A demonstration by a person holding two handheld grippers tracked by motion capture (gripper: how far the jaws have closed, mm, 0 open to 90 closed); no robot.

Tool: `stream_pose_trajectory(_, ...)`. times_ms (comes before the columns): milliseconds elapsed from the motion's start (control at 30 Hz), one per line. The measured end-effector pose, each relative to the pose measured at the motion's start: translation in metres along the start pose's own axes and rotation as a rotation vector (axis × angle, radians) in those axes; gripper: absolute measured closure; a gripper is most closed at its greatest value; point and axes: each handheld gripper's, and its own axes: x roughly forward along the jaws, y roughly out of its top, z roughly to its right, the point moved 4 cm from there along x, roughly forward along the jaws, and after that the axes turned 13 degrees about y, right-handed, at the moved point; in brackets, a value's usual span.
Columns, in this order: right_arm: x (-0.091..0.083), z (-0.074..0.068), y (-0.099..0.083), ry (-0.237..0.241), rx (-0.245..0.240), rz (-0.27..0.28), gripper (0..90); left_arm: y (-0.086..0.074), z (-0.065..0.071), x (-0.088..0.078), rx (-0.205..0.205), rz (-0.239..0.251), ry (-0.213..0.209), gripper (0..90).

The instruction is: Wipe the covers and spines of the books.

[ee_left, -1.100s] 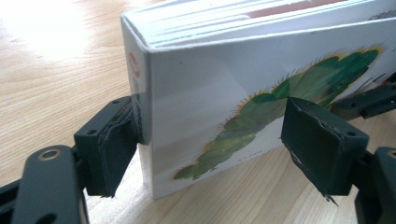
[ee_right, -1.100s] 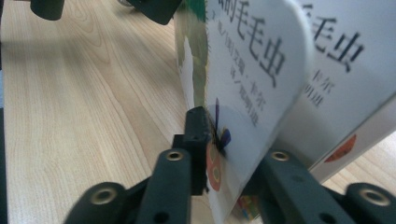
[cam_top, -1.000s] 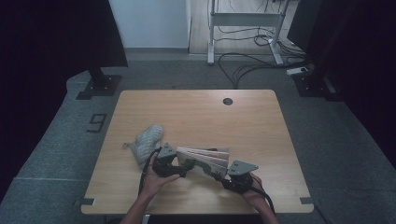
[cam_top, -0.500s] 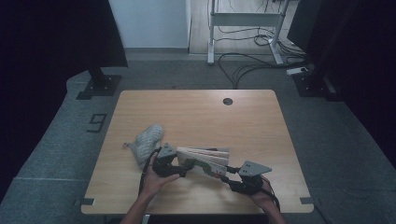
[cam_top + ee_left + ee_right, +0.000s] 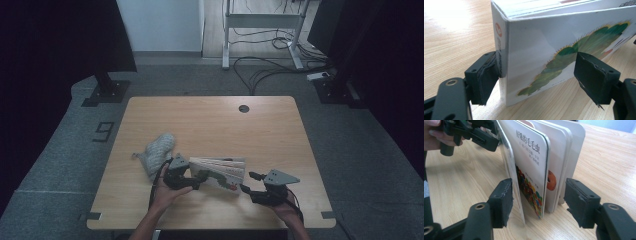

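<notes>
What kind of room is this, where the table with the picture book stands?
Probably a lab or recording studio, not a home. The bare wooden table stands alone on grey carpet, dark screens close off both sides, and loose cables lie on the floor under a metal frame behind it.

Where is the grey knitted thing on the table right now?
In the high view, the grey knitted thing lies left of centre, just left of the left gripper and the board book.

Book (image 5: 564,35) top cut off
</notes>
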Motion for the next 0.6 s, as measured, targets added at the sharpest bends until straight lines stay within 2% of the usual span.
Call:
stream_pose_trajectory(167,0.003,0.002,0.001,0.000,0.010,0.001,35.4,0.000,0.000,0.000,-0.002,0.002,-0.002,21.1)
stream_pose_trajectory(600,0.013,0.004,0.010,-0.012,-0.003,0.013,33.0,0.000,-0.001,-0.001,-0.003,0.007,-0.002,21.8)
